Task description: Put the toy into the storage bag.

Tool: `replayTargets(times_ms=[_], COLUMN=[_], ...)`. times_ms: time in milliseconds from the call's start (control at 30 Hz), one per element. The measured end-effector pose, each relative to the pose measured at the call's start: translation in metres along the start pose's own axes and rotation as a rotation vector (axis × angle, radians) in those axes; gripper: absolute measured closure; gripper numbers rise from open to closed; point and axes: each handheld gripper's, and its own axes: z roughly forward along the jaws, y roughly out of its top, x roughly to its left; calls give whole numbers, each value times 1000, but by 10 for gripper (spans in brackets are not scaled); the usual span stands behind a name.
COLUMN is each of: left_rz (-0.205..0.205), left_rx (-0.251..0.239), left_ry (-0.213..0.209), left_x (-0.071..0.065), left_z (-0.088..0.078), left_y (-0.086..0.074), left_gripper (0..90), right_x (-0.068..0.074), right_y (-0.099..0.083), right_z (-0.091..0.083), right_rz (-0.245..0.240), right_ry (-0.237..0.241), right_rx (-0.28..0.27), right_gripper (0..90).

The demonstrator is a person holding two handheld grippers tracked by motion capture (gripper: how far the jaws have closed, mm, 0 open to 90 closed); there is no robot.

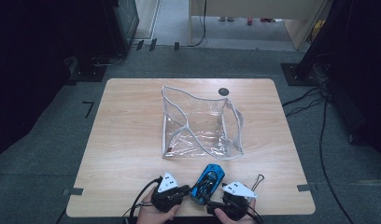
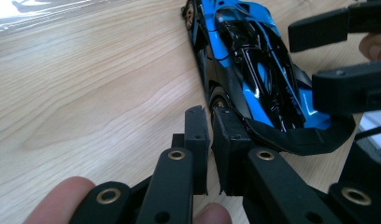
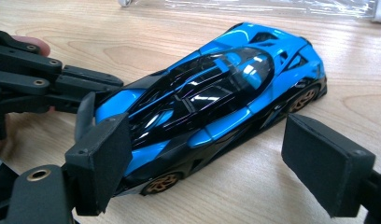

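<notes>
Resting near the front edge of the wooden surface [image 1: 128, 135], a blue and black toy sports car [image 1: 207, 183] lies between the two hand-held grippers, its nose pointing away toward the far right. The left hand-held gripper [image 1: 183, 190] sits just to the left of the car's rear; in the left gripper view its jaws are drawn together with only a thin slit between the pads and nothing caught in that slit, the tips of the left hand-held gripper [image 2: 210, 122] right against the car's [image 2: 247, 70] rear corner by a gold-rimmed wheel. The right hand-held gripper [image 1: 215, 205] sits at the car's near end; in the right gripper view its jaws stand wide apart, one pad at the car's [image 3: 212, 100] tail and the other off to its right side, neither pressing on the bodywork. Beyond the car, toward the middle of the surface, stands a clear plastic zip bag [image 1: 200, 123] with white trim, open at the top. A black binder clip [image 1: 258, 181] lies just right of the car.
</notes>
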Motion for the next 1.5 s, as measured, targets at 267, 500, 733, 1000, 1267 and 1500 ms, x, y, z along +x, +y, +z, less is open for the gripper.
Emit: replayTargets(times_ms=[267, 500, 733, 1000, 1267, 1500], left_rz=[7, 90, 88, 39, -47, -88], left_rx=[24, 45, 33, -50, -97, -108], left_ry=[-31, -101, -102, 74, 218, 343], left_x=[-18, -44, -33, 26, 78, 110], left_z=[18, 39, 31, -13, -45, -62], left_y=[7, 14, 13, 7, 2, -6], left_gripper=[856, 806, 680, 592, 579, 554], right_x=[-12, -19, -22, -18, -12, -15], right_y=[2, 4, 1, -2, -7, -10], right_z=[-10, -19, -18, -10, 2, 2], right_rz=[33, 29, -6, -42, -118, -125], right_ry=[-34, -74, -120, -136, -221, -226], right_rx=[-21, -42, -24, 14, 78, 68], right_gripper=[158, 151, 150, 147, 125, 76])
